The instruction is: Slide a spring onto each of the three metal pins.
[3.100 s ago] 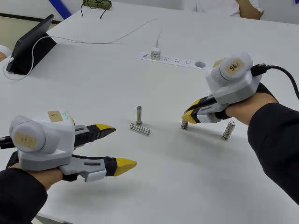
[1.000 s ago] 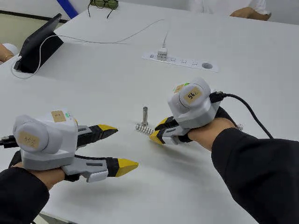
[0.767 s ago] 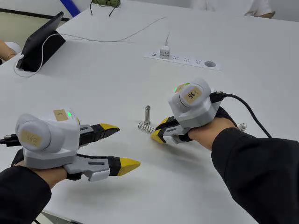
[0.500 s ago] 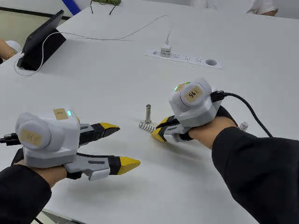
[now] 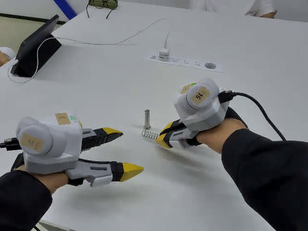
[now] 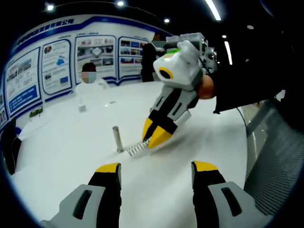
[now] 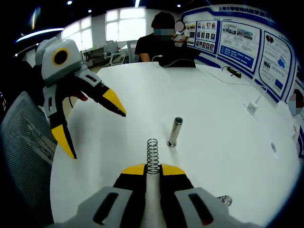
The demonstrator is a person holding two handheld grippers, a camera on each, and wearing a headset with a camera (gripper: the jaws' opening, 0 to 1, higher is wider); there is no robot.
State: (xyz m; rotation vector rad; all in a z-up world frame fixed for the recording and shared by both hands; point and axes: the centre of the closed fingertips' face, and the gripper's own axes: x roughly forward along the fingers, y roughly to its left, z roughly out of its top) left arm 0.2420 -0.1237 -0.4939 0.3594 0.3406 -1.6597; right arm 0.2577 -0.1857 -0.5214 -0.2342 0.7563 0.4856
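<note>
A bare metal pin [image 5: 147, 118] stands upright mid-table. A loose spring [image 5: 149, 134] lies at its foot. My right gripper [image 5: 163, 138] is shut on the spring's near end. In the right gripper view the spring [image 7: 152, 154] sticks out forward from between the closed tips of the right gripper [image 7: 153, 170], just left of the pin [image 7: 175, 131]. My left gripper [image 5: 122, 150] hovers open at the lower left with nothing between its jaws. In the left gripper view the left gripper [image 6: 156, 167] faces the spring [image 6: 137, 148], the pin [image 6: 116, 137] and the right gripper [image 6: 159, 134].
A white power strip [image 5: 183, 61] with a plugged cable lies at the back. A dark tablet [image 5: 31, 45] stands at the far left and glasses [image 5: 101, 4] lie near the far edge. A person sits across the white table [image 5: 96, 82]. The right gripper's black cable [image 5: 260, 110] trails right.
My right gripper has moved left, away from the two pins on the right, to the loose spring and shut on its end. The left gripper has stayed put and open.
</note>
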